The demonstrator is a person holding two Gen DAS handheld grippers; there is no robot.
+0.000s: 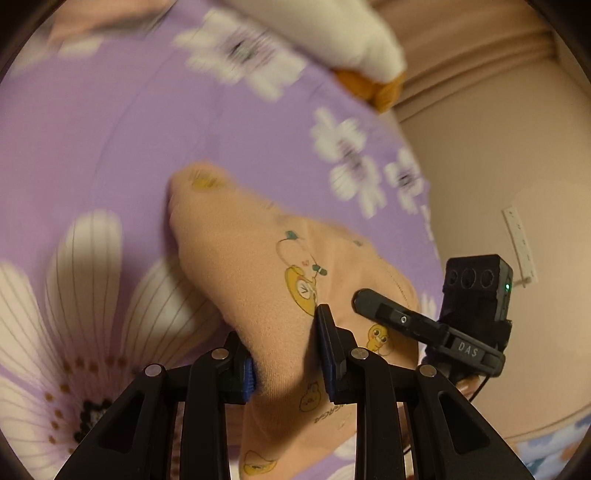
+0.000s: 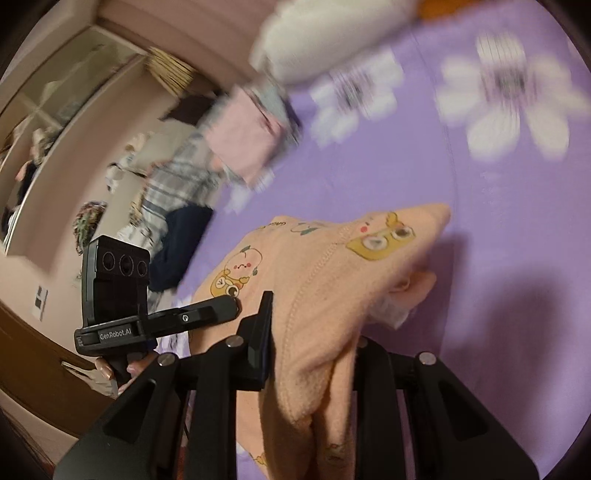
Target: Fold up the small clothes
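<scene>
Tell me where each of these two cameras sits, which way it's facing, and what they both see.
Left wrist: on the left claw, facing down at the peach garment it grips over the purple floral sheet; the other claw shows.
Right wrist: on the right claw, gripping the same garment; the left unit and fingers show.
Shared: garment, sheet, white plush toy.

Gripping peach printed garment [image 1: 258, 258] between left gripper [image 1: 286, 354] pads, draping over purple flowered bedsheet [image 1: 110, 129] near its right edge; right gripper [image 1: 369, 301] reaching alongside.
</scene>
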